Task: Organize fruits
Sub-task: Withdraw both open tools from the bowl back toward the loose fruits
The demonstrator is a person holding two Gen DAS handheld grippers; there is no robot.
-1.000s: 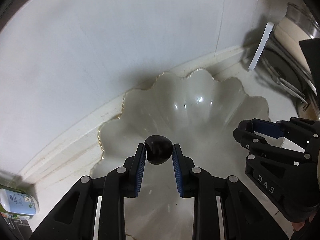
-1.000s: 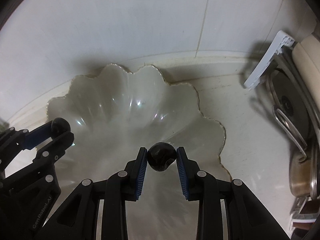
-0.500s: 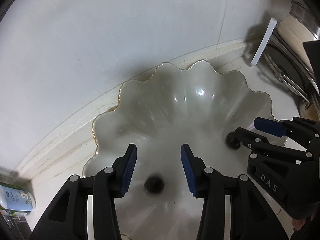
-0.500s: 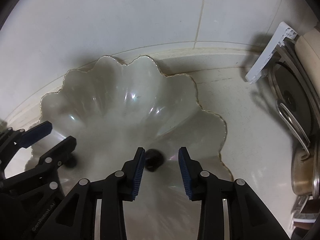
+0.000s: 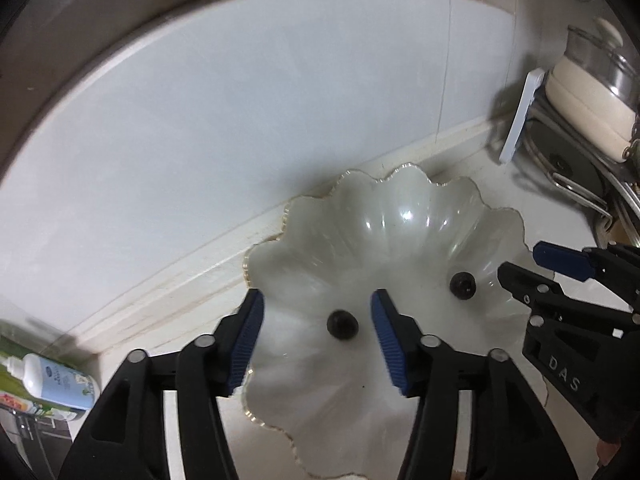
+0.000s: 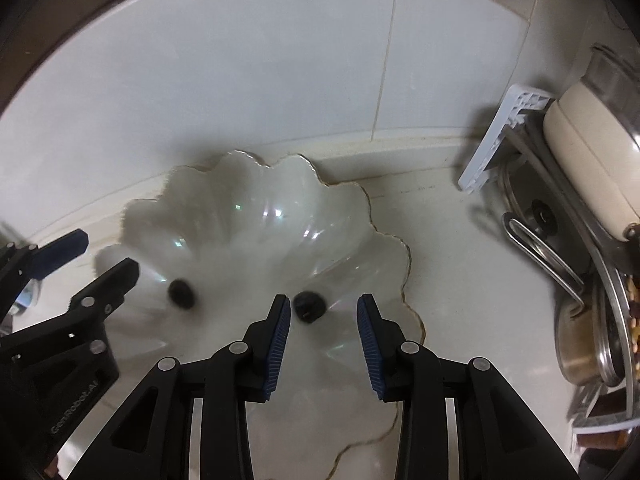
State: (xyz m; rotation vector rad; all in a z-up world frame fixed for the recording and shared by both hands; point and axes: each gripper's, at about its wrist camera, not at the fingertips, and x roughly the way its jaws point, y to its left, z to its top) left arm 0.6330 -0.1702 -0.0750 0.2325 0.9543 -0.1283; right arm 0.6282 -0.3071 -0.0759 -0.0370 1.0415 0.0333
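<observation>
A white scalloped bowl (image 5: 400, 172) (image 6: 408, 256) with a gold rim sits on the counter against the tiled wall. Two small dark round fruits lie inside it, apart from each other. One fruit (image 5: 342, 325) (image 6: 181, 293) lies below my left gripper (image 5: 317, 304) (image 6: 107, 254), whose jaws are opening with nothing pressed between the pads. The other fruit (image 5: 463, 285) (image 6: 309, 306) lies below my right gripper (image 6: 324, 305) (image 5: 520, 260), which is open and touches nothing. Both grippers hang above the bowl, pointing steeply down.
A white and blue bottle (image 5: 56, 384) lies at the counter's left end. On the right stand a white plastic rack (image 5: 518, 116) (image 6: 500, 140), a cream pot (image 5: 584, 108) (image 6: 592, 160) and metal lids and pans (image 6: 536, 236). The tiled wall runs right behind the bowl.
Both grippers held a dark fruit a second ago; both let go and the fruits dropped into the bowl. Both grippers rose and drew back; the left jaws spread wider.
</observation>
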